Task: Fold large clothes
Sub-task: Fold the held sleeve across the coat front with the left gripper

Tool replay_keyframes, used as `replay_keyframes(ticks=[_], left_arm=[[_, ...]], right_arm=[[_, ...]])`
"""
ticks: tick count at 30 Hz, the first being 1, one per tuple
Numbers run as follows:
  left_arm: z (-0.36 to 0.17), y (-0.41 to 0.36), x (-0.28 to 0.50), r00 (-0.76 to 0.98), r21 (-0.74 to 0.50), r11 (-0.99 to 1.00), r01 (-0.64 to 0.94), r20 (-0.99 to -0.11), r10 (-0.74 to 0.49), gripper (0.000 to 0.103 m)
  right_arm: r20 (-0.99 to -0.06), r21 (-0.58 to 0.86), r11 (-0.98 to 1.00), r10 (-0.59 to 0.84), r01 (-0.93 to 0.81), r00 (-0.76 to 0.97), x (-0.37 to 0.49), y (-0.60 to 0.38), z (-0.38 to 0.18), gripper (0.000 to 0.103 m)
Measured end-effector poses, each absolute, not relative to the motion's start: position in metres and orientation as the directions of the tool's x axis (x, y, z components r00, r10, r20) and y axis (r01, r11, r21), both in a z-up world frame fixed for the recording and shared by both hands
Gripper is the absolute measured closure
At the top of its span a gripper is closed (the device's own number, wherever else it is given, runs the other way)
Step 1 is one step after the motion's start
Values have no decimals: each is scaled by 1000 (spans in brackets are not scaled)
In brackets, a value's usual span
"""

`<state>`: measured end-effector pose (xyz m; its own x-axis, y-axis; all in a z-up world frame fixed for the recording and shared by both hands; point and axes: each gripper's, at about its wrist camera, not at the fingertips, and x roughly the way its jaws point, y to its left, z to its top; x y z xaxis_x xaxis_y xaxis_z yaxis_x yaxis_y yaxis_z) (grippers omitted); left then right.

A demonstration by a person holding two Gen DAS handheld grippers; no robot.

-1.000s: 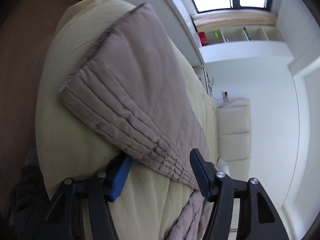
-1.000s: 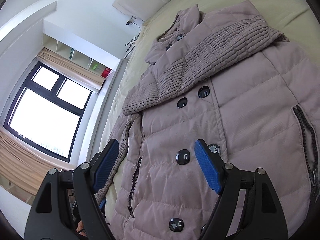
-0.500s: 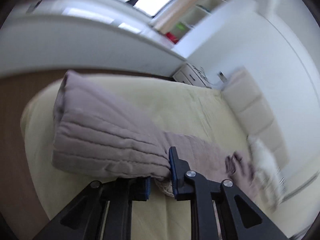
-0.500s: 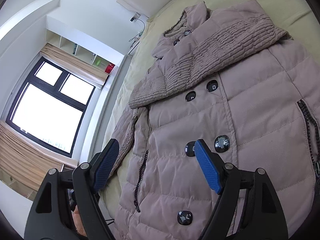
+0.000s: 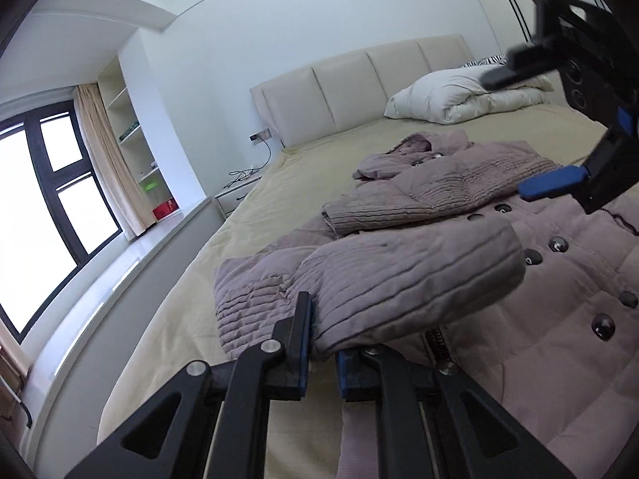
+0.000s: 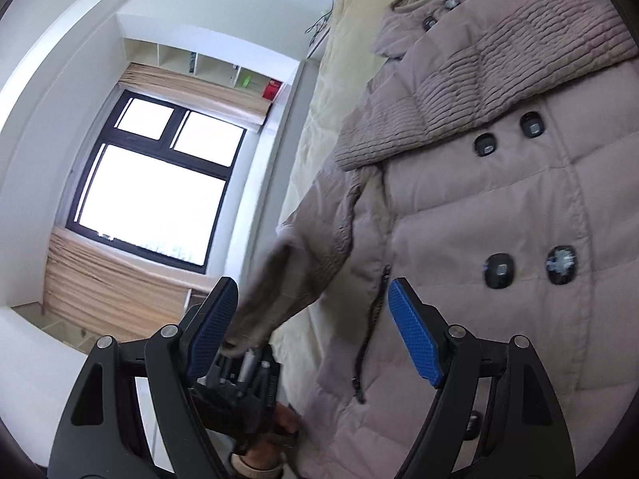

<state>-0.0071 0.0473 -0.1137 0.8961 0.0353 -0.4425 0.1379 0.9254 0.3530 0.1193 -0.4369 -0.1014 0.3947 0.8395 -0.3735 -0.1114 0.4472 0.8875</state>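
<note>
Mauve quilted coat (image 5: 539, 279) lies front-up on the bed (image 5: 319, 167), buttons showing, collar toward the headboard (image 5: 359, 84). One sleeve is already folded across the chest. The other sleeve (image 5: 407, 275) is lifted over the coat body, its cuff end clenched in the left gripper (image 5: 321, 339), jaws closed tight on the fabric. Right gripper (image 6: 311, 335) hovers over the coat's lower front, jaws spread wide, grasping nothing.

Handling, judged: padded, soft, bulky, fairly light for its size. The fill springs back, so folds likely won't stay flat without pressing. The shell looks smooth and could slip in a shallow pinch. The ribbed stitched cuff (image 5: 247, 311) and the hem edge look like the best holds, as thicker seams give bite. Avoid pinching on buttons (image 6: 499, 270) or the pocket zipper (image 6: 371, 331).

White duvet (image 5: 459, 95) is bunched near the headboard, well apart from the coat.

No brand, label or readable writing visible anywhere.
</note>
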Motion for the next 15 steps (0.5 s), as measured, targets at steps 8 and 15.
replay_keyframes(ticks=[8,15], left_arm=[[-102,39,5,894,325,941,90,-443,67,92],[-107,29,0,901,361,925,118,-431,54,92]], right_arm=[[-360,930,364,883,44,302,122,-416,-142,25],[-200,975,167,949,150,245,118,-397,-181,25]])
